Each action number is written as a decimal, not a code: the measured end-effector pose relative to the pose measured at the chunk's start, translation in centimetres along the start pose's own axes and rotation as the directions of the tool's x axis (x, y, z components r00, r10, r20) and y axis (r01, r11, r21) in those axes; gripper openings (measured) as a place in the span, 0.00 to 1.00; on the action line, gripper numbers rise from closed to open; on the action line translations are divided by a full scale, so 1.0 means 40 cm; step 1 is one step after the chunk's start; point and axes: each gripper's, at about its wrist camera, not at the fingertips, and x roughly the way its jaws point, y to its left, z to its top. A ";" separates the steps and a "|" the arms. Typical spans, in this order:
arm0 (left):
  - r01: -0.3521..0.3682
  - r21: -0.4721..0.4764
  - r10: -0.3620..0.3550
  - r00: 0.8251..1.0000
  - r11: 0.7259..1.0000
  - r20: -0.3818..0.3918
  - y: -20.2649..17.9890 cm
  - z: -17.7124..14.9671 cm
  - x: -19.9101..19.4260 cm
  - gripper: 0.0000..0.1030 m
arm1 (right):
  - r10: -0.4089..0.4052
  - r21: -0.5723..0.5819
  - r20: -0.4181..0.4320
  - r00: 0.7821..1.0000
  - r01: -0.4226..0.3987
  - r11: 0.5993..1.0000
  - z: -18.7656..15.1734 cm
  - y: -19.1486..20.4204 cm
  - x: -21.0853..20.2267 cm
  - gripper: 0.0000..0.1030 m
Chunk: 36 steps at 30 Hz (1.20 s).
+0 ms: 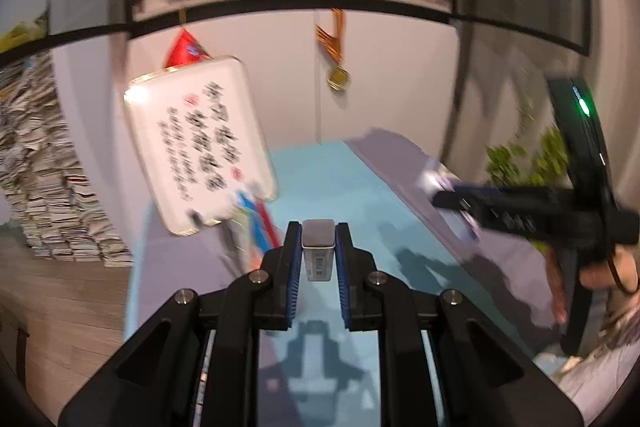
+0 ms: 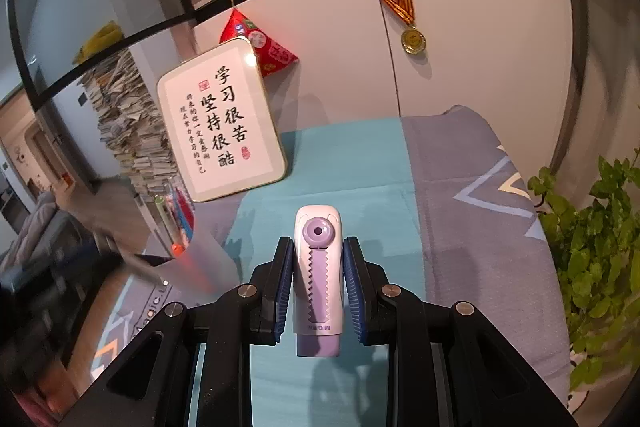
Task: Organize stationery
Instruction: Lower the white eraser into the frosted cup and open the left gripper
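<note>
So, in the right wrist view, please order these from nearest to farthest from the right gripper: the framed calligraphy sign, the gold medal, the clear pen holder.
From the right gripper:
1. Clear pen holder, near left on the desk.
2. Framed calligraphy sign, behind it, leaning at the back left.
3. Gold medal, hanging on the back wall, upper right.

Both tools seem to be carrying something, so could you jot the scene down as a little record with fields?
left tool: shut on a small white box, held above the desk
right tool: shut on a white and purple eraser
desk cover: teal mat
pen cup: translucent, left of the right tool, pens inside
backdrop: framed calligraphy sign, medal hanging on the wall
</note>
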 end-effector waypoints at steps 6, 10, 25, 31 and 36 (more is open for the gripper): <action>-0.038 -0.068 0.040 0.999 0.997 0.025 0.084 0.023 0.004 0.14 | 0.002 -0.004 -0.007 1.000 -0.002 1.000 -0.002 0.006 0.004 0.25; -0.009 -0.116 0.010 1.000 0.993 0.006 0.118 0.031 0.020 0.14 | 0.001 -0.005 -0.006 1.000 -0.001 1.000 -0.002 0.009 0.004 0.25; 0.062 -0.116 -0.074 0.992 0.991 -0.101 0.086 0.018 0.123 0.14 | -0.006 0.016 -0.012 1.000 0.006 1.000 -0.010 -0.006 0.002 0.25; 0.051 -0.121 -0.068 0.988 0.991 -0.138 0.089 0.013 0.152 0.14 | -0.004 0.024 -0.012 1.000 0.005 1.000 -0.010 -0.014 0.005 0.25; 0.052 -0.147 -0.077 0.983 0.988 -0.169 0.097 0.007 0.174 0.14 | -0.006 0.024 -0.013 1.000 0.006 1.000 -0.010 -0.013 0.004 0.25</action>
